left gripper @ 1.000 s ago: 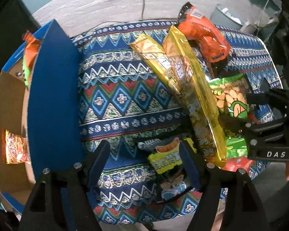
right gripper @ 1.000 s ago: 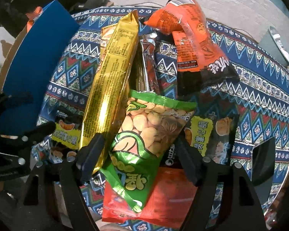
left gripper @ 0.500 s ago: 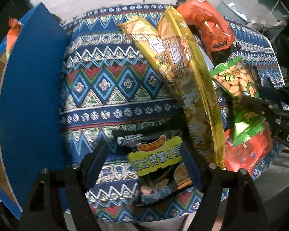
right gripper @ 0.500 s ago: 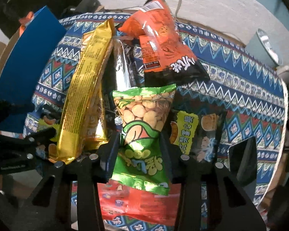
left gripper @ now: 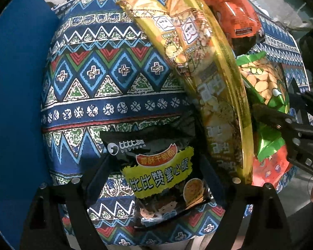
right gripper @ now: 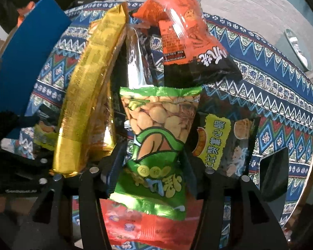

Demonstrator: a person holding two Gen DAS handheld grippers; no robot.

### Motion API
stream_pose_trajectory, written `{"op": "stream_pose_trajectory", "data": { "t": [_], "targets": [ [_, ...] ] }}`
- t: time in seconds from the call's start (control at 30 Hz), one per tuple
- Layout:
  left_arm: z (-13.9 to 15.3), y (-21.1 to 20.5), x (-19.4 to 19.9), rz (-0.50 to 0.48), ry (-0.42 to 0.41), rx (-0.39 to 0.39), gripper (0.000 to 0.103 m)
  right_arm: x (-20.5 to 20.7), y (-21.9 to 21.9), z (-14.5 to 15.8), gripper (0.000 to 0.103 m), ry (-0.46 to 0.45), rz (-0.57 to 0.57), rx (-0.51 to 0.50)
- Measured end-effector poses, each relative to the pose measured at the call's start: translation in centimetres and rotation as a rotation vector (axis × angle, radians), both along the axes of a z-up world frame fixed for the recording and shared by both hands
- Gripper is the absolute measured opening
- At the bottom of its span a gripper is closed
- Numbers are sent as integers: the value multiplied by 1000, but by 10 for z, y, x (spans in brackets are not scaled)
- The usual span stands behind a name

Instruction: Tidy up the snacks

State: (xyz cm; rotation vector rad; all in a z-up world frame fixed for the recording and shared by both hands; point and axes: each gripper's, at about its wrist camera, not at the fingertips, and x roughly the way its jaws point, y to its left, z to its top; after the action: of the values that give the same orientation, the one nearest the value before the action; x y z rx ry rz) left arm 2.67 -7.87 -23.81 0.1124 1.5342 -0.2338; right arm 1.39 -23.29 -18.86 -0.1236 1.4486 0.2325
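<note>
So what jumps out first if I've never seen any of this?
The heap of shiny snack bags on the patterned cloth: two long gold packs lie slanted across it, with an orange bag at the far end. Nearest each camera sits one bag framed by black tongs: a black-and-yellow bag between the wide left tongs, a green peanut bag between the right tongs.

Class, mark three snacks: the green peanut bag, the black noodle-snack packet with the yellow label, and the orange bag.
green peanut bag [right gripper: 156, 145]: right wrist view, on its printed middle.
black noodle-snack packet [left gripper: 158, 173]: left wrist view, on its yellow label.
orange bag [right gripper: 177, 27]: right wrist view, on its orange upper half.
</note>
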Motion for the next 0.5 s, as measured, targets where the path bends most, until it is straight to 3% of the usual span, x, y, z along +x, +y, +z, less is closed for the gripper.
{"op": "stream_pose_trajectory", "data": {
  "t": [0.03,0.1,0.17,0.23,0.3,0.5],
  "targets": [
    [0,0,-2,-16,-5,3,86,0,1,-3,51,5,3,-2],
    [1,-1,-7,-44,-21,10,71,0,5,-6,47,-1,18,-22],
    [1,-3,-11,-71,-30,5,64,0,5,-6,41,-8,25,-30],
    [2,-5,-13,-70,-26,-1,63,0,6,-2,36,-17,22,-33],
    [4,1,-15,-67,-36,-16,55,-1,4,5,33,-29,21,-26],
    [19,19,-14,-81,-80,-6,48,-3,-1,25,32,-64,28,-23]
  ]
}}
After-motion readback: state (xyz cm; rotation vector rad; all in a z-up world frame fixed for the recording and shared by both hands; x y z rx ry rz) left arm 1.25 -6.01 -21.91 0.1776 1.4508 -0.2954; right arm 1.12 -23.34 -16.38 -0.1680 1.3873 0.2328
